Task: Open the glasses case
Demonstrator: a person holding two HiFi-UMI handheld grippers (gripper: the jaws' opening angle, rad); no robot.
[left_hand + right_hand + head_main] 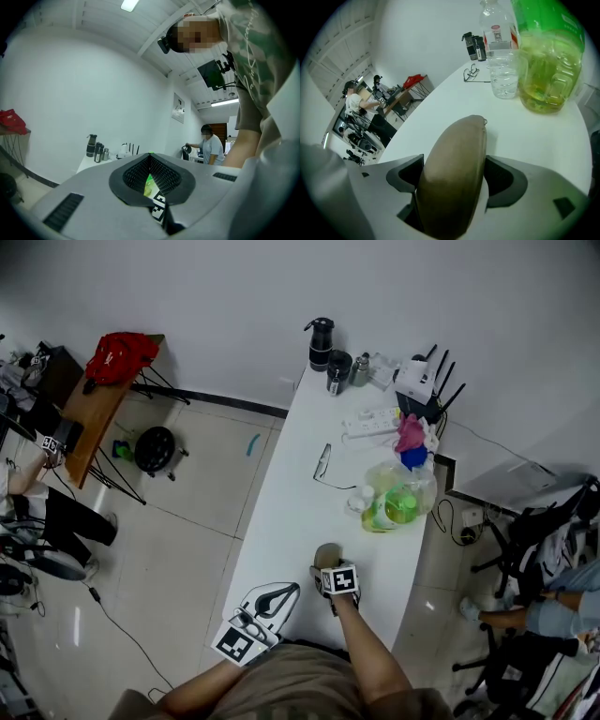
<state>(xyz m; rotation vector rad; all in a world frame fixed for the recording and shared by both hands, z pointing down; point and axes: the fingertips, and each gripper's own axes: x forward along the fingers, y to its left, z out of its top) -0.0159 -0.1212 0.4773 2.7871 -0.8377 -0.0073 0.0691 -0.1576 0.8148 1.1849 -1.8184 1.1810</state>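
My left gripper (pixel 286 593) sits at the near left edge of the table (pixel 281 521), its fingers pressed together and holding nothing. Just past it, by the near edge, my right gripper (pixel 454 165) tilts down with its fingers spread wide either side of the brown glasses case (pixel 461 133), which lies shut on the table. Farther on are a green bottle (pixel 546 61) by the right edge and spectacles (pixel 322 463) mid-table.

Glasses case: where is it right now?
Head view: the glasses case lies at the white table's near end, between the open jaws of the right tool, nearer than the green bottle.
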